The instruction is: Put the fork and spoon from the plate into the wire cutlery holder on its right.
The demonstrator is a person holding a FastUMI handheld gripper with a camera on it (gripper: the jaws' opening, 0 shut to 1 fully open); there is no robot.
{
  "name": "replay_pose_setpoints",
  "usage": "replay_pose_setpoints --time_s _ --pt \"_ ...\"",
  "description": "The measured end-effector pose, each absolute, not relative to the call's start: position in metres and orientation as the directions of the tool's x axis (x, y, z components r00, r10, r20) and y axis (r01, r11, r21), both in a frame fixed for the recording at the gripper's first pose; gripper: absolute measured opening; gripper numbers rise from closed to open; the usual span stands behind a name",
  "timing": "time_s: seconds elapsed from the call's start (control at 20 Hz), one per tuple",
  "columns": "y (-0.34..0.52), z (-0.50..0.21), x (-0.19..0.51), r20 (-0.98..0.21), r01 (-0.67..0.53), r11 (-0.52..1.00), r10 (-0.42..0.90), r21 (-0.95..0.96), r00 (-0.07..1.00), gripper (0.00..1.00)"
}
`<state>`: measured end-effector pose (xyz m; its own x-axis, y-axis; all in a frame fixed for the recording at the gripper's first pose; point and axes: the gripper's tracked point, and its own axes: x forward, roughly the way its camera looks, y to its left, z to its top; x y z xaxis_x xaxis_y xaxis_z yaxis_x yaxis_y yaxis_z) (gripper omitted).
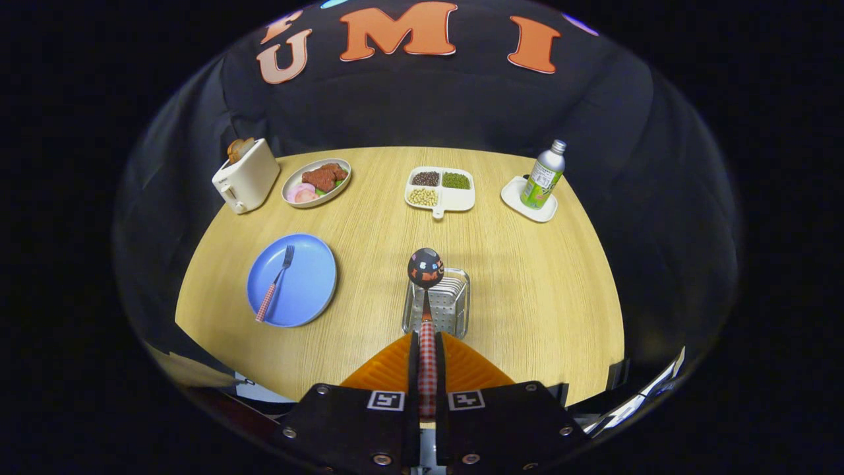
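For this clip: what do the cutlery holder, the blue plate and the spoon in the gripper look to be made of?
Cutlery holder: shiny metal wire mesh, see-through and glinting. Blue plate: probably matte plastic or melamine, flat even colour with no glare. Spoon, clamped by its handle in the gripper: glossy bowl mirroring the booth, likely polished steel; the checked handle looks plastic-coated.

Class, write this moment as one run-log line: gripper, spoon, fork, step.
gripper: shut on spoon | spoon: held over wire cutlery holder | fork: on blue plate | step: spoon not yet released
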<state>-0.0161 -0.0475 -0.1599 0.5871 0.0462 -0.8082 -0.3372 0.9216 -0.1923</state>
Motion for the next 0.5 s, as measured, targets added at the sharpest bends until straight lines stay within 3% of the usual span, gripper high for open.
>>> replay_pose_setpoints --time_s 0.5 --pt "-0.057 -0.186 -0.005 -0.93 -0.459 0.867 -0.015 -0.195 0.367 0.1"
